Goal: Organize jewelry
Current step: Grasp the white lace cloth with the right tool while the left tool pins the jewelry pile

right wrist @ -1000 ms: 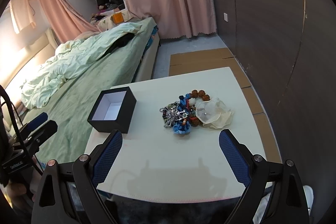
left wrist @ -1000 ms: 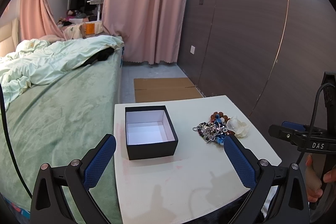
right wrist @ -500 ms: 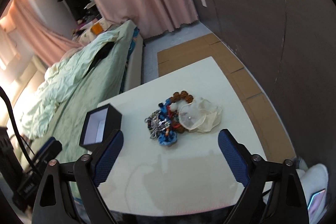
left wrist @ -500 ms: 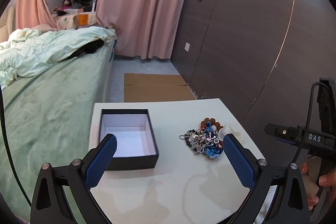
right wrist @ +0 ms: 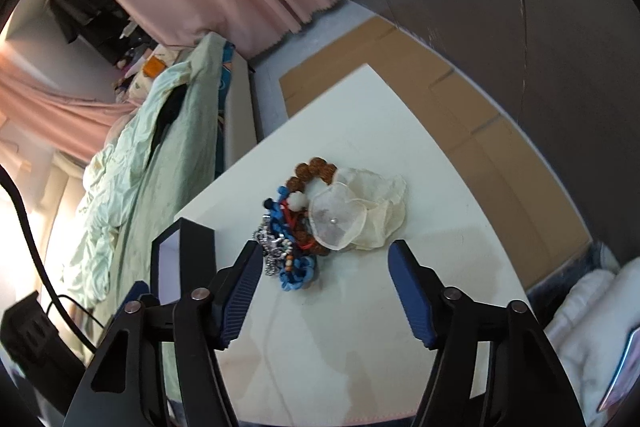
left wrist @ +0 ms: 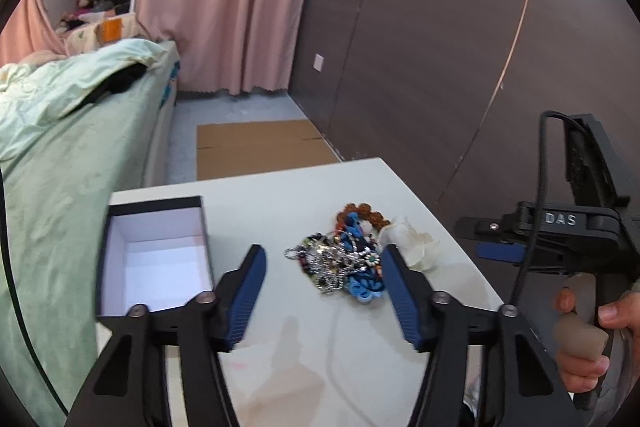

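Note:
A tangled pile of jewelry (left wrist: pixel 344 261) with blue, silver and brown beaded pieces lies on the white table (left wrist: pixel 320 347), beside a cream fabric flower (left wrist: pixel 410 241). An open black box (left wrist: pixel 154 259) with a white inside stands left of the pile. My left gripper (left wrist: pixel 322 265) is open and empty, hovering just short of the pile. My right gripper (right wrist: pixel 326 261) is open and empty, close above the pile (right wrist: pixel 292 227) and the flower (right wrist: pixel 356 213). The box (right wrist: pixel 180 267) is partly hidden behind its left finger. The right gripper also shows at the right of the left wrist view (left wrist: pixel 496 245).
A bed with a green sheet (left wrist: pixel 60 163) runs along the table's left side. Flat cardboard (left wrist: pixel 256 147) lies on the floor beyond the table. A dark panelled wall (left wrist: pixel 440 67) stands to the right. White cloth (right wrist: pixel 592 307) lies below the table's right edge.
Both grippers have moved forward and closer to the jewelry pile. The right gripper has tilted over it. Both stay open and empty.

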The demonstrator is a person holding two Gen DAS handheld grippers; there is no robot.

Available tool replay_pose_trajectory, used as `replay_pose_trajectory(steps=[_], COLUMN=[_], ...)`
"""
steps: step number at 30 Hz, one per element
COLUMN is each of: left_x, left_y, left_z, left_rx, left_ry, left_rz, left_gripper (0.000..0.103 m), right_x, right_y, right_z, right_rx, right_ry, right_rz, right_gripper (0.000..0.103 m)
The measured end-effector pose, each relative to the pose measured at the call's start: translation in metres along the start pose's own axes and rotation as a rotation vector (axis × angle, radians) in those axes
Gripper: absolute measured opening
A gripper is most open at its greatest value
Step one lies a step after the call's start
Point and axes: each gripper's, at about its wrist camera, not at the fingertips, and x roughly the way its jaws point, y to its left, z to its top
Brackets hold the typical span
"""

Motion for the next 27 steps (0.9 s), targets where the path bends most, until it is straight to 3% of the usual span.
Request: replay_pose_trajectory(steps=[6,15,16,17,18,20,27], left_x=[0.021,0.051,0.053,0.057,0.06,0.067,0.085], left_y=[-0.006,-0.012,-0.013,-0.014,-0.014,-0.015,-0.018], left_z=[0.002,0.005,0.005,0.004,0.004,0.004,0.003], left_rx=[0.005,0.019,0.021,0.024,0.027,0.026,0.032], left_ry=[0.033,0.072,0.077,0.083,0.09,0.101,0.12], left_rz=[-0.026,-0.058,-0.06,-0.063,-0.063,-0.063,-0.078], left_gripper=[0.036,0.031,0.031,0.028,0.026,0.025,0.022], right_x=[0.02,0.051,0.056,0.06,0.065,0.073,0.052], right_y=[-0.016,-0.021,-0.021,-0.024,-0.025,-0.028,-0.018], right_z=[0.015,0.028,0.03,0.031,0.032,0.034,0.043], right_rx=[0.054,0.046,0.044,0.045,0.05,0.068,0.042], right_ry=[0.028,0.083,0.09,0.098,0.112,0.136,0.043], right_rz=[-0.018,-0.078,-0.078,-0.077,-0.078,-0.062,-0.023], right_gripper=[0.063,0.062,0.059,0.045,0.025,0.006,0.004])
